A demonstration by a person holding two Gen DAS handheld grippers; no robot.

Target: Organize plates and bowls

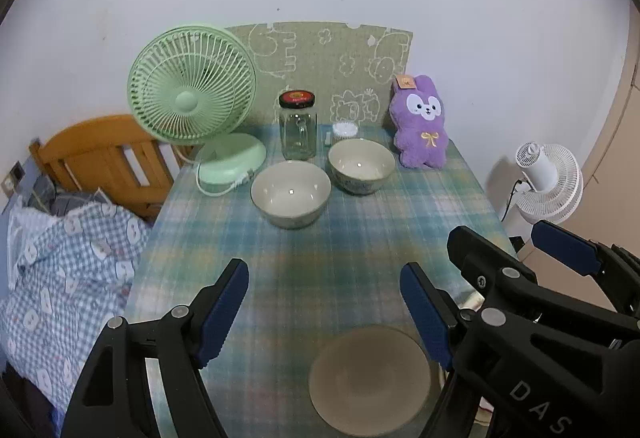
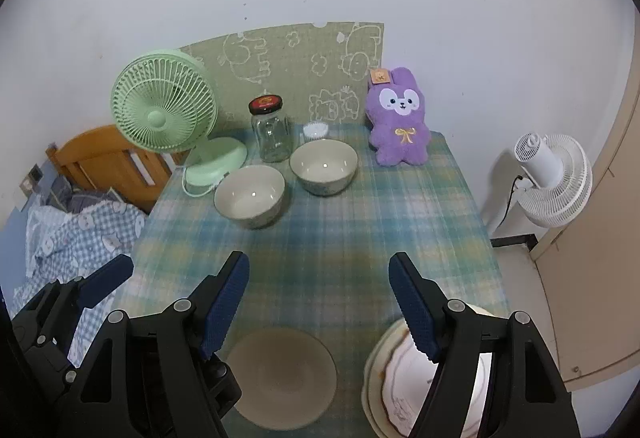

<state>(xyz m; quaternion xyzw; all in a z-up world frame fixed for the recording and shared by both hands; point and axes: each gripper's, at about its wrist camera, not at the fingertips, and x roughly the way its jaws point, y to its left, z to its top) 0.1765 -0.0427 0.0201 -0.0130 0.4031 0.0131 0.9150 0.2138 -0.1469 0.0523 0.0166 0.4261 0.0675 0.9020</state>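
Left wrist view looks down on a plaid-covered counter point(image 1: 320, 270) where the left tool point(image 1: 324, 302) hangs with its blue-padded jaws spread wide and nothing between them. Just below and slightly right of its tips lies a plain grey plate point(image 1: 370, 378), flat on the cloth. Well ahead of the tool stand two pale bowls, upright and apart: the nearer bowl point(image 1: 291, 194) straight ahead, the farther bowl point(image 1: 361, 166) ahead to its right. Beyond them, against the wall, are a green desk fan point(image 1: 192, 90), an empty glass jar point(image 1: 298, 130) with a dark lid, and a purple plush rabbit point(image 1: 422, 122). The right tool point(image 1: 496, 258) enters from the right side, over the counter's edge. In the right wrist view, the right tool point(image 2: 318, 294) is likewise open and empty, the grey plate point(image 2: 280, 378) lying below its left finger. Under its right finger point(image 2: 416, 314) sits a stack of white plates point(image 2: 394, 386) with a dark rim line, partly hidden by the tool. A white floor fan point(image 2: 554, 178) stands off the counter to the right.
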